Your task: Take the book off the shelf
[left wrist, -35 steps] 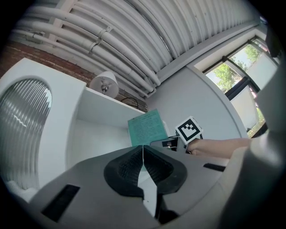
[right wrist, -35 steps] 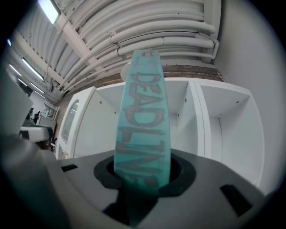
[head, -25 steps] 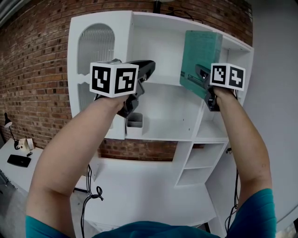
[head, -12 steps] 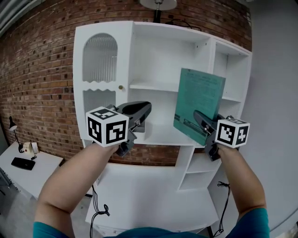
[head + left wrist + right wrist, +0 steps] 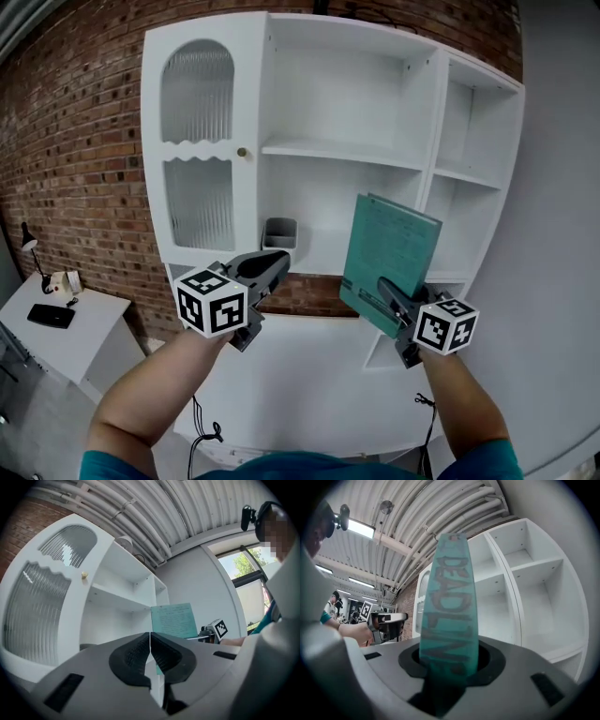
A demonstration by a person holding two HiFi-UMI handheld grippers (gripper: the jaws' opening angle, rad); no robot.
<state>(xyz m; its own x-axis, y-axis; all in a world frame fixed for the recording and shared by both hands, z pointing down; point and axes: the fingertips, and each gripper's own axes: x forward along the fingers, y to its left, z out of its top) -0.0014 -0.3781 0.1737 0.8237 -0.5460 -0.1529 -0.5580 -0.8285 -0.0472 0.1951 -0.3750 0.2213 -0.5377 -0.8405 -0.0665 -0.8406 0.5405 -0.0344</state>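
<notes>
The teal book (image 5: 391, 255) stands upright in the air in front of the white shelf unit (image 5: 342, 152), clear of its compartments. My right gripper (image 5: 387, 290) is shut on its lower edge. In the right gripper view the book's lettered spine (image 5: 449, 592) rises from between the jaws of that gripper (image 5: 449, 660). My left gripper (image 5: 274, 266) hangs to the left of the book, empty, apart from it. In the left gripper view its gripper (image 5: 150, 645) has the dark pads (image 5: 136, 652) meeting, with the book (image 5: 173, 619) beyond them.
A small grey cup (image 5: 279, 232) sits on the lower middle shelf. A ribbed-glass door (image 5: 195, 141) closes the unit's left side. A white desk top (image 5: 309, 375) lies below. At the far left stands a low table (image 5: 89, 323) with a lamp; behind it, a brick wall (image 5: 66, 141).
Both grippers have come down. The book moved with the right gripper from the level of the upper right shelf to the level of the lowest shelf, still upright.
</notes>
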